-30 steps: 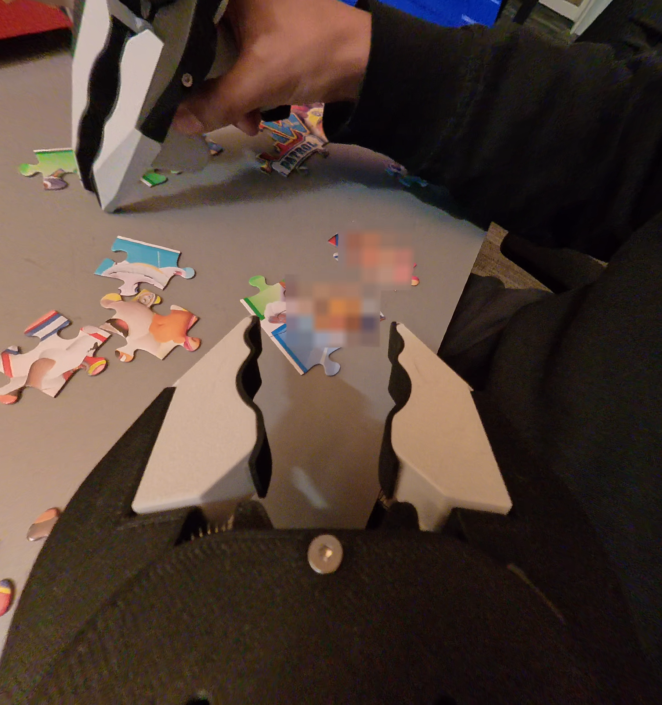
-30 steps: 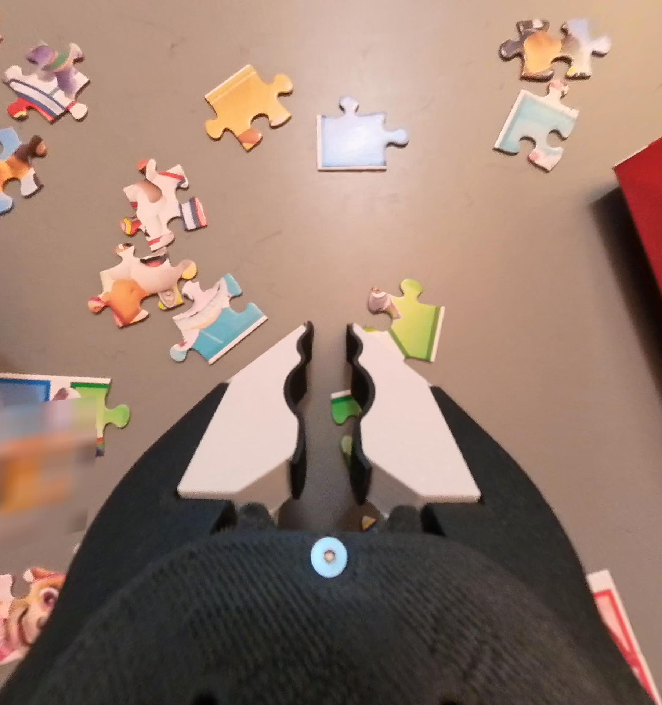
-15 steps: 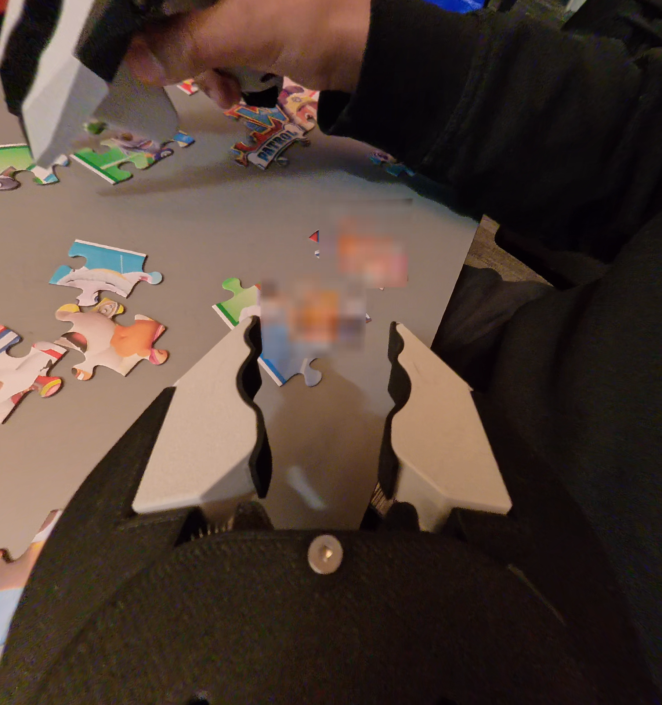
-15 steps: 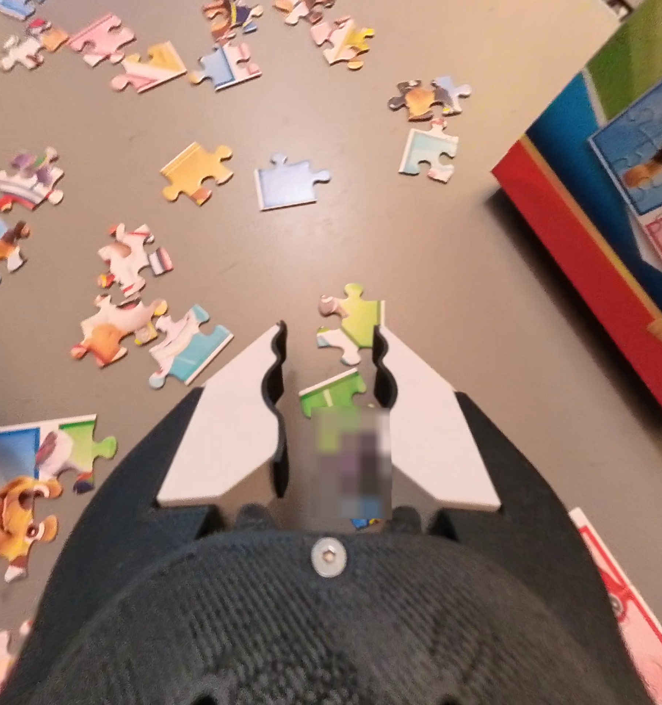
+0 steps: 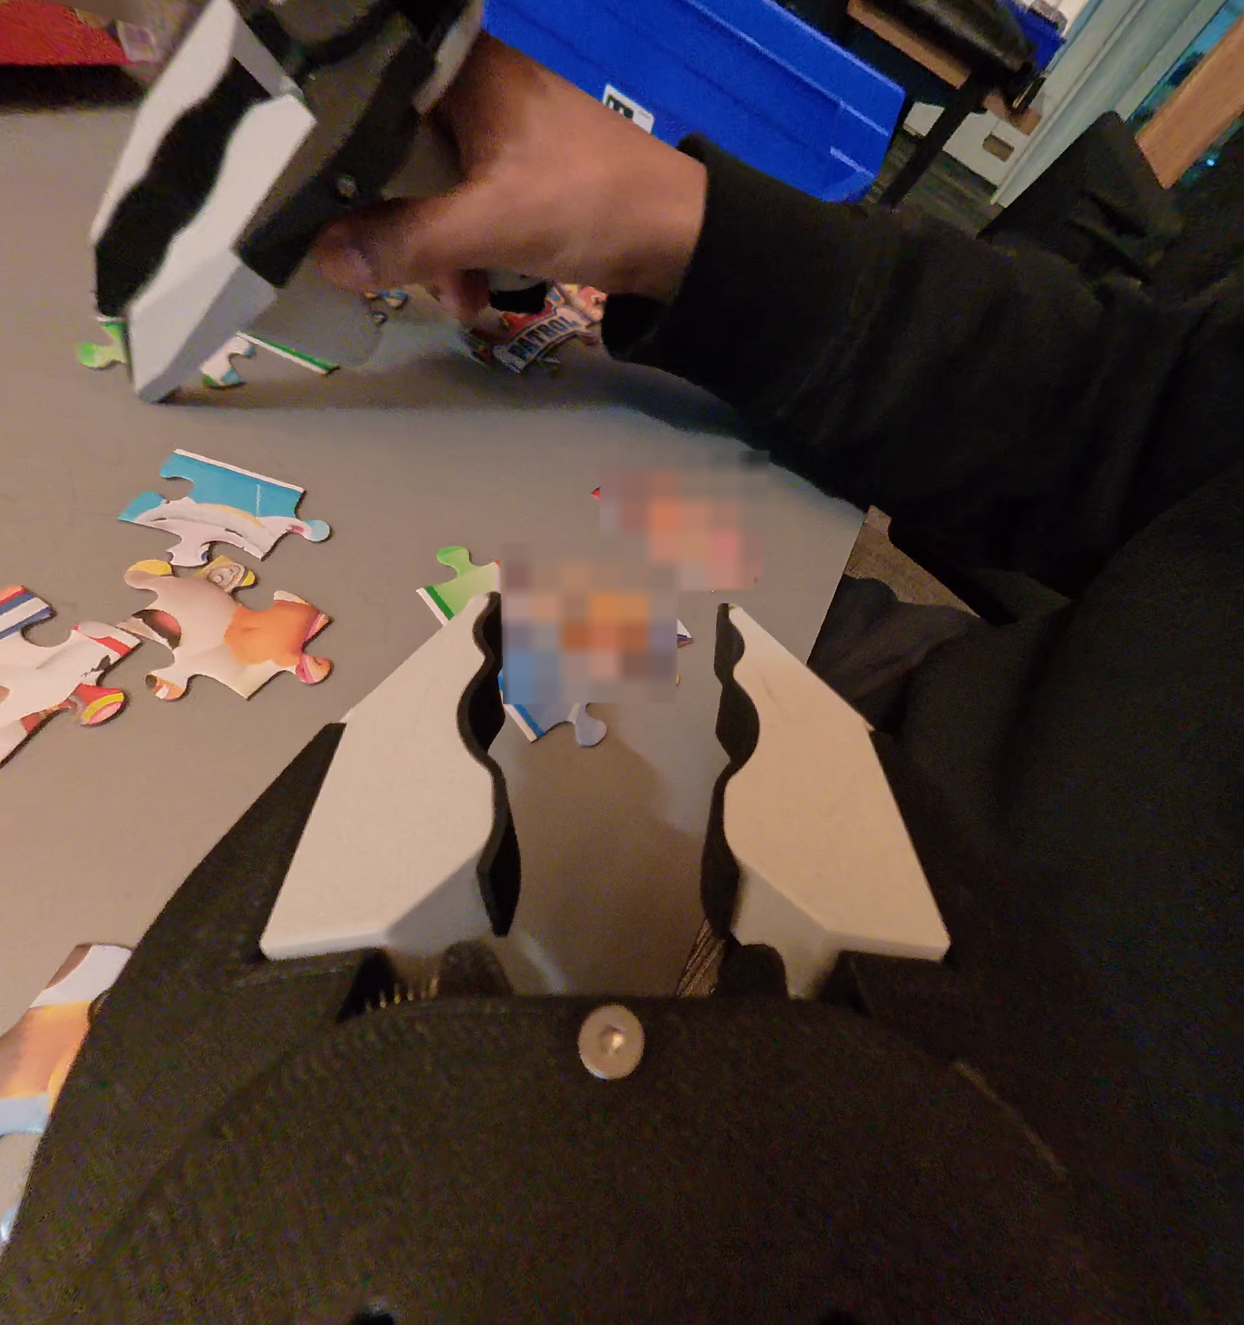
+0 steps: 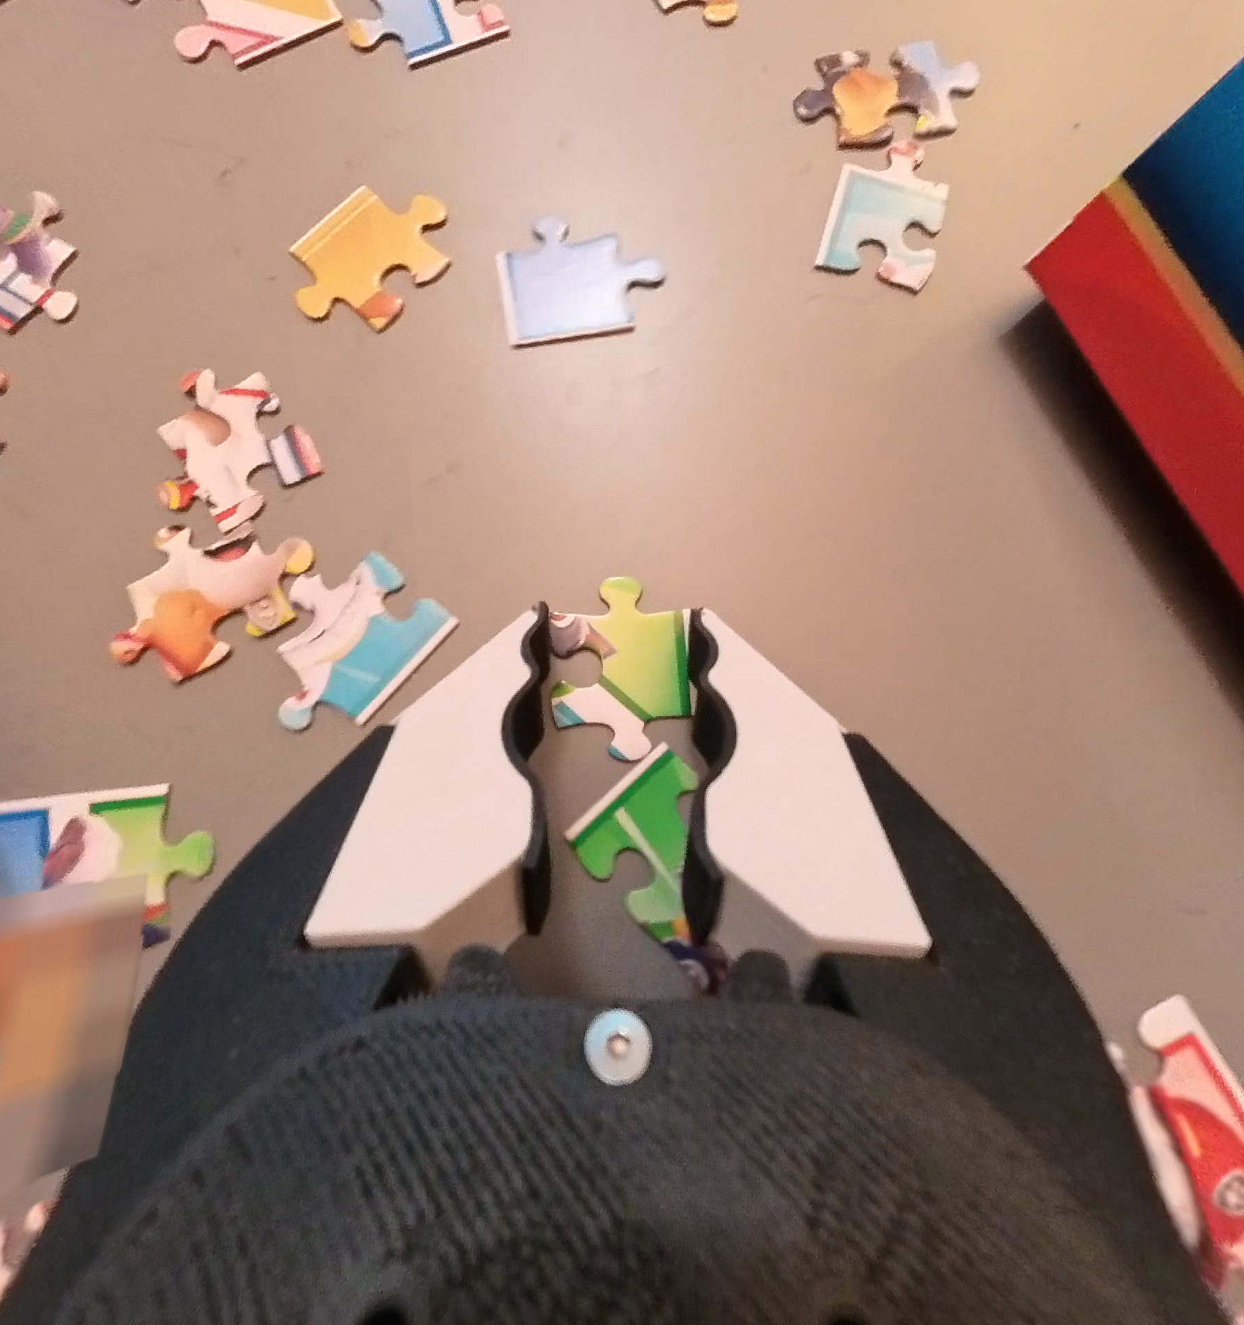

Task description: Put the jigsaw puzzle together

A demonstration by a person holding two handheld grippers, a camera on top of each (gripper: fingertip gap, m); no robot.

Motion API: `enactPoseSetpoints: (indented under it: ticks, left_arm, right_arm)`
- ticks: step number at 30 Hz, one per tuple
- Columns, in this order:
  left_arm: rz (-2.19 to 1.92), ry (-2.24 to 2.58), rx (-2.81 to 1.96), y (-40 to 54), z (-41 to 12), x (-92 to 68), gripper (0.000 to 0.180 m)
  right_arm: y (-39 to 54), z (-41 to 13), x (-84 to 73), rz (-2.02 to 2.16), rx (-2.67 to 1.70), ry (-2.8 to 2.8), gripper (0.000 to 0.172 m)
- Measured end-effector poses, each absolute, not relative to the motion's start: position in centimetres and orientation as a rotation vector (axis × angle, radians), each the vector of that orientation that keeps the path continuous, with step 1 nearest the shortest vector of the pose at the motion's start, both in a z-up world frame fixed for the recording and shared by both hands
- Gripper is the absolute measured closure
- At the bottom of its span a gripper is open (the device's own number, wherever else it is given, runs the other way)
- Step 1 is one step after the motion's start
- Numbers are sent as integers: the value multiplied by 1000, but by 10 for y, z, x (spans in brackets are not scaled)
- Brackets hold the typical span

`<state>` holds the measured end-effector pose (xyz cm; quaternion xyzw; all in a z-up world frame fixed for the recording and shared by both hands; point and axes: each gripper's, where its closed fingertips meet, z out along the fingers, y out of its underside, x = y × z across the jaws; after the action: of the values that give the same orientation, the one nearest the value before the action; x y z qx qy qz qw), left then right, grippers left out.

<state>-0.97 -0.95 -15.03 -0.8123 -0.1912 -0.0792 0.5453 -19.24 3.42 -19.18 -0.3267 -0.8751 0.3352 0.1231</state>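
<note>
My right gripper (image 6: 619, 616) is low over the grey table (image 6: 819, 466). Its two pads press the sides of a light green puzzle piece (image 6: 640, 645) that lies flat between the fingertips. A darker green piece (image 6: 633, 824) lies on the table farther back between the fingers. In the left wrist view this gripper (image 5: 131, 344) stands tip-down on the table, held by a hand (image 5: 533, 193). My left gripper (image 5: 604, 609) is open and holds nothing. It hovers near the table's edge over a joined group of pieces (image 5: 461, 573).
Several loose pieces lie about: a yellow one (image 6: 368, 258), a pale blue one (image 6: 568, 287), a teal one (image 6: 368, 645). A red and blue box (image 6: 1178, 373) stands at the right. The table's edge (image 5: 841, 573) is near the left gripper. A blue bin (image 5: 712, 86) stands behind.
My right gripper went from nearly shut to wide, moved forward over the light green piece, then narrowed onto its sides. My left gripper's jaws narrowed a little and stayed over the joined pieces.
</note>
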Motion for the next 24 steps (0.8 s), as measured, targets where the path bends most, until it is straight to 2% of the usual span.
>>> enactPoseSetpoints:
  ticks: [8,20,22,24]
  left_arm:
    - [-201,-480,-1910,-10,-150,-11,125]
    - [-173,-469,-1984,-2,-164,-4,125]
    - [-140,-458,-2007,-1,-168,-3,125]
    - [-102,-448,-2032,0,-171,-2,125]
  right_arm:
    - [25,-192,-132,993,-872,-2600,135]
    - [39,-181,-61,1154,-1017,-2533,135]
    - [33,-176,-52,1200,-1007,-2532,144]
    - [27,-174,-44,1217,-996,-2544,143]
